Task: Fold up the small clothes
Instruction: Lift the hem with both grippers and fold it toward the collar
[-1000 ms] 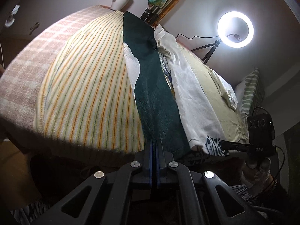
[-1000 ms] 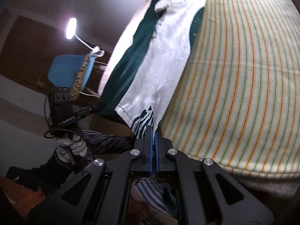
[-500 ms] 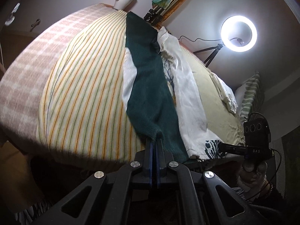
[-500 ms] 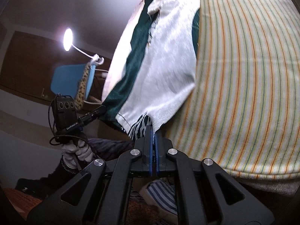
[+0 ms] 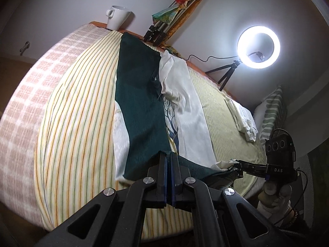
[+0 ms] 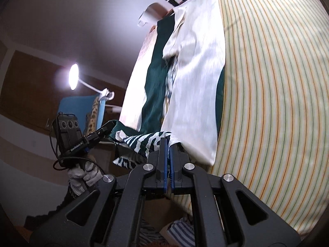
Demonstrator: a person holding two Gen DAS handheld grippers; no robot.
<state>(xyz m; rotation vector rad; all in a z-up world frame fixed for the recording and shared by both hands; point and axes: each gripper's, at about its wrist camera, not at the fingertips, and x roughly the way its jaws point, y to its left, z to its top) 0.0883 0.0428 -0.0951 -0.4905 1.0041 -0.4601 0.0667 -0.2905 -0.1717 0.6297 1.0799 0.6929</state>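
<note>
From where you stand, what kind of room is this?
Most likely a bedroom at home: clothes lie on a bed with a striped sheet, a green-patterned pillow sits at one end, and a white mug rests on the wooden headboard.

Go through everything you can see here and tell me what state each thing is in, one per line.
left gripper: shut on the garment's green hem
right gripper: shut on the garment's patterned hem
garment: stretched long on the bed, near edge lifted
striped sheet: spread flat
ring light: on
mug: upright on the headboard
</note>
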